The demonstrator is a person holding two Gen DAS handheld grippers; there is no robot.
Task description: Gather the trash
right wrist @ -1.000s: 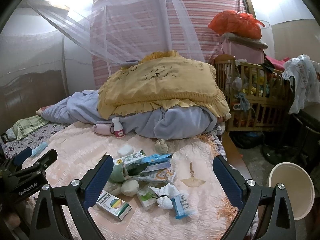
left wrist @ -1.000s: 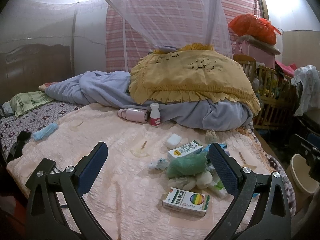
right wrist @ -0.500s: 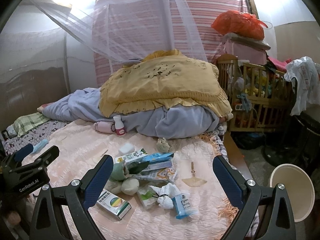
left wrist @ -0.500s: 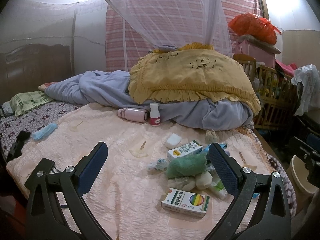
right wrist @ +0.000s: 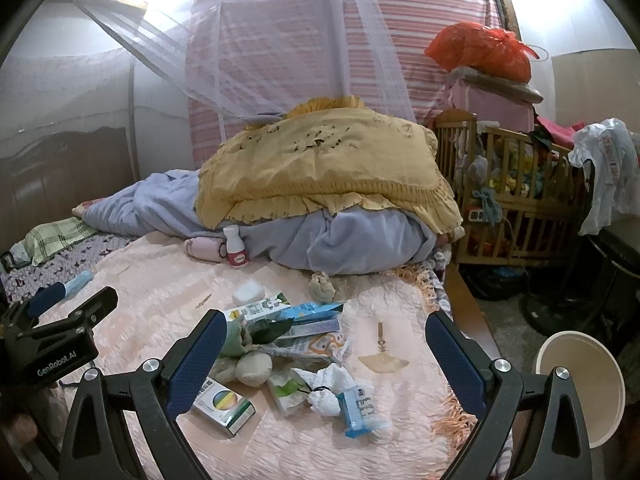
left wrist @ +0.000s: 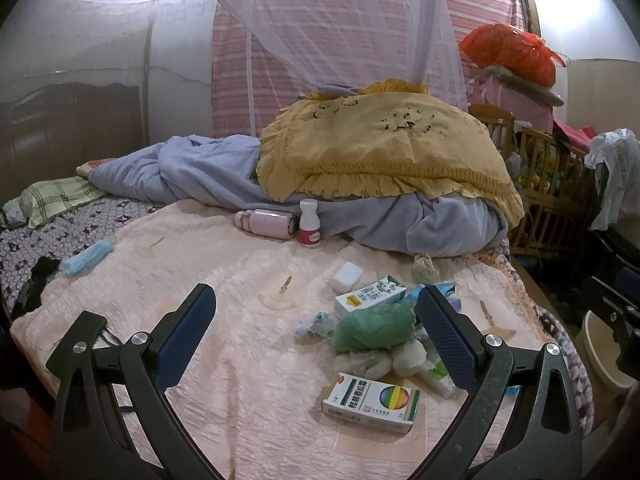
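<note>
Both grippers hang spread and empty over a bed littered with trash.

The left gripper [left wrist: 316, 328] and right gripper [right wrist: 326, 350] each have their jaws wide apart, gripping nothing. The trash pile [right wrist: 288, 344] lies on the pink bedspread [left wrist: 224, 280] toward the bed's right edge: a rainbow-marked box [left wrist: 371, 402] nearest the front edge, a green wad [left wrist: 374, 326] behind it, a crumpled white tissue [right wrist: 326, 388] and a blue packet [right wrist: 362, 410] just beside. A blue mask [left wrist: 86, 256] lies apart near the left edge. A cream bin [right wrist: 580, 386] stands on the floor off the bed's right side.
</note>
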